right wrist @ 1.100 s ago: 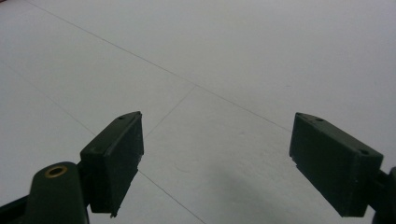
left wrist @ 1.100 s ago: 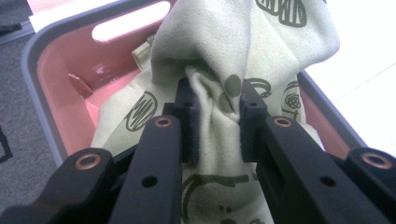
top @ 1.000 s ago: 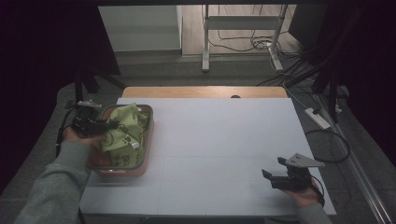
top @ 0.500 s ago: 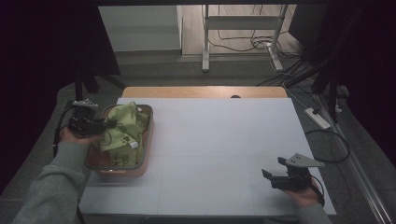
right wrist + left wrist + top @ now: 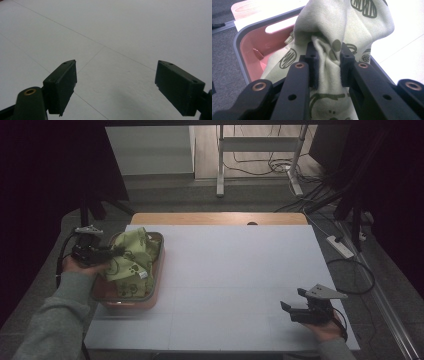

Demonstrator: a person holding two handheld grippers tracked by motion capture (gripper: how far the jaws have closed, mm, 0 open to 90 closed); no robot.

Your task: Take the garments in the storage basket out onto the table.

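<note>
Left gripper (image 5: 327, 62) clamped on fold of green cloth (image 5: 131, 255) above pink basket (image 5: 156, 270). Right gripper (image 5: 295, 307) open, idle. Risk: thin pinch slipping, cloth dropping back.

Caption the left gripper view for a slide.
Left gripper pinches a fold of pale green printed cloth above the pink bin.
</note>
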